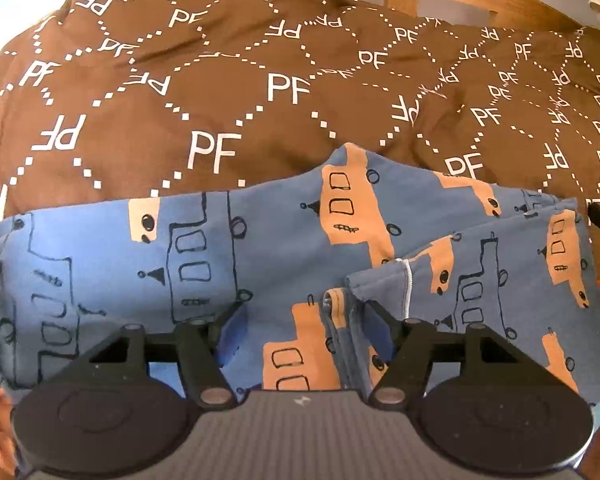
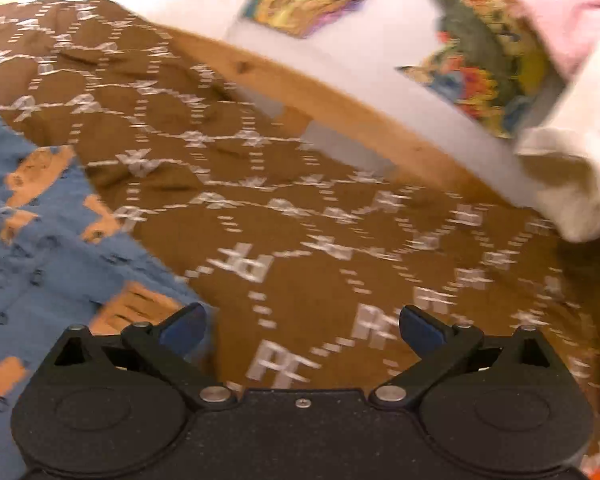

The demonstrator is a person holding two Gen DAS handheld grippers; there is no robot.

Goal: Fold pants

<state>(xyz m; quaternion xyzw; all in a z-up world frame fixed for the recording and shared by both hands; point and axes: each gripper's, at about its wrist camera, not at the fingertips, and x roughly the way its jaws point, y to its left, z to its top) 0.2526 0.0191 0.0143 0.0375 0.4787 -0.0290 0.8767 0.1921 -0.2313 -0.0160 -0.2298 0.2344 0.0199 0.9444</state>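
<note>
Lying across the brown patterned bedspread (image 1: 220, 92), the blue pants (image 1: 284, 248) with orange trucks spread wide, one leg's hem edge (image 1: 380, 276) folded over on the right. The left gripper (image 1: 306, 320) hovers over them, fingers apart, holding nothing. The right gripper (image 2: 300, 324), jaws spread, hangs over bare bedspread just right of the pants' edge (image 2: 40, 240), the wooden bed rail (image 2: 320, 96) beyond.
</note>
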